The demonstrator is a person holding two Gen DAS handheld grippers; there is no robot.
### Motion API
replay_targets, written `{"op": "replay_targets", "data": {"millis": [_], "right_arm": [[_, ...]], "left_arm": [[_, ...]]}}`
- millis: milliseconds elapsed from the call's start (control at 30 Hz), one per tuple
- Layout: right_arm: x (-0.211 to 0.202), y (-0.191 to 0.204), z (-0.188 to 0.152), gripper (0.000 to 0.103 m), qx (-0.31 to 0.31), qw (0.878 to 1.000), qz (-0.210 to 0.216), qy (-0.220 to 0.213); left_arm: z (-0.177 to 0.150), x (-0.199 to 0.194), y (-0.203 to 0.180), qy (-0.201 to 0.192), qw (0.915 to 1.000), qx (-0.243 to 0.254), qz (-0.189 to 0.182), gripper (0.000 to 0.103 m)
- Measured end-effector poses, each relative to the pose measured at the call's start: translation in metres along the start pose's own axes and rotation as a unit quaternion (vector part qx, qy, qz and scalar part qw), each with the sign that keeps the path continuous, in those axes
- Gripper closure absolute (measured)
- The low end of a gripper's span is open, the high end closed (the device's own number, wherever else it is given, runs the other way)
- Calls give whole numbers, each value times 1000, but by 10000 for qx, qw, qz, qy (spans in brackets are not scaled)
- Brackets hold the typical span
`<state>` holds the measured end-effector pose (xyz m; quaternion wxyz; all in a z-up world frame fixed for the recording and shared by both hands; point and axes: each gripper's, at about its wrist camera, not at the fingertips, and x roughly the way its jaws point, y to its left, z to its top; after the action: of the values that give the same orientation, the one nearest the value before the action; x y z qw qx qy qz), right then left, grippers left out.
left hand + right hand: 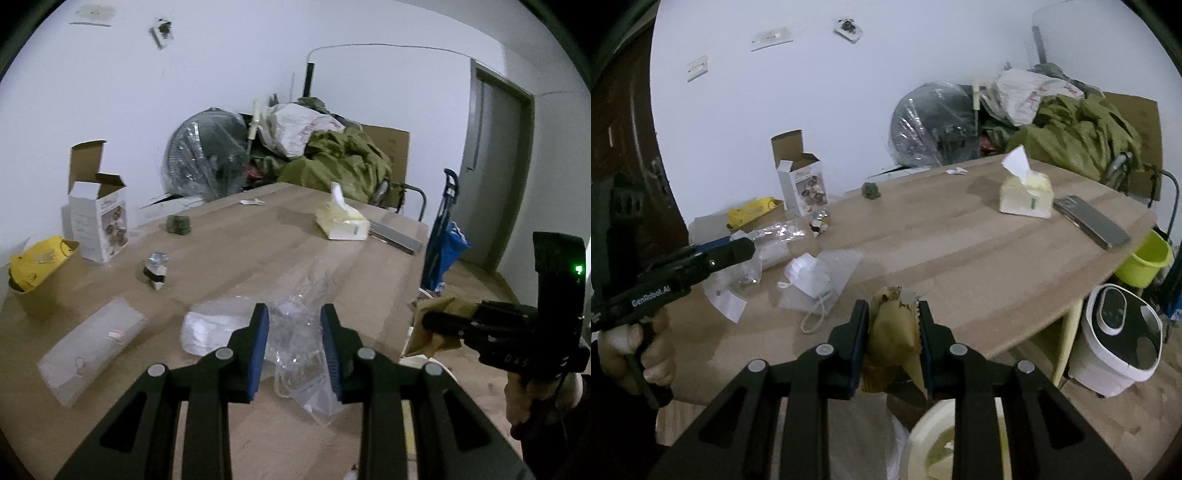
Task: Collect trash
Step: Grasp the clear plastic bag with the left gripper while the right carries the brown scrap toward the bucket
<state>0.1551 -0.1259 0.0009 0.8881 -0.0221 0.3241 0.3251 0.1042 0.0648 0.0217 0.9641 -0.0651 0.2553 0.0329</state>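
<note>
My left gripper (pixel 294 317) is open, its fingers on either side of a crumpled clear plastic bag (pixel 299 332) on the wooden table (pixel 258 243). My right gripper (pixel 893 314) is shut on a crumpled brown paper wrapper (pixel 892 328), held near the table's front edge above a white bin's rim (pixel 934 435). It also shows in the left wrist view (pixel 428 321), with the wrapper (pixel 436 310). A white face mask in a clear sleeve (pixel 812 277) lies on the table. A clear packet (pixel 92 343) and a small foil wrapper (pixel 156 267) lie to the left.
An open white carton (pixel 99 218), a yellow bag in a box (pixel 37 266), a dark green lump (pixel 179 224), a tissue pack (pixel 1027 195) and a phone (pixel 1089 221) are on the table. A lime bucket (pixel 1145 262) and white appliance (pixel 1115 339) stand on the floor right.
</note>
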Motion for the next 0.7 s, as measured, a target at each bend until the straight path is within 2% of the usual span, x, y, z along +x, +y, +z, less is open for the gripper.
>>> {"op": "replay_targets", "data": {"millis": [500,700], "right_arm": [[-45,-46,-43,79,475,9970,-615,-47],[-53,-75,-71,79,725,9937,-842,140]], "left_arm": [[-11,19,-66,276,9959,511,-693,75],[-20,33,-97,533,9915,765,-911,75]]}}
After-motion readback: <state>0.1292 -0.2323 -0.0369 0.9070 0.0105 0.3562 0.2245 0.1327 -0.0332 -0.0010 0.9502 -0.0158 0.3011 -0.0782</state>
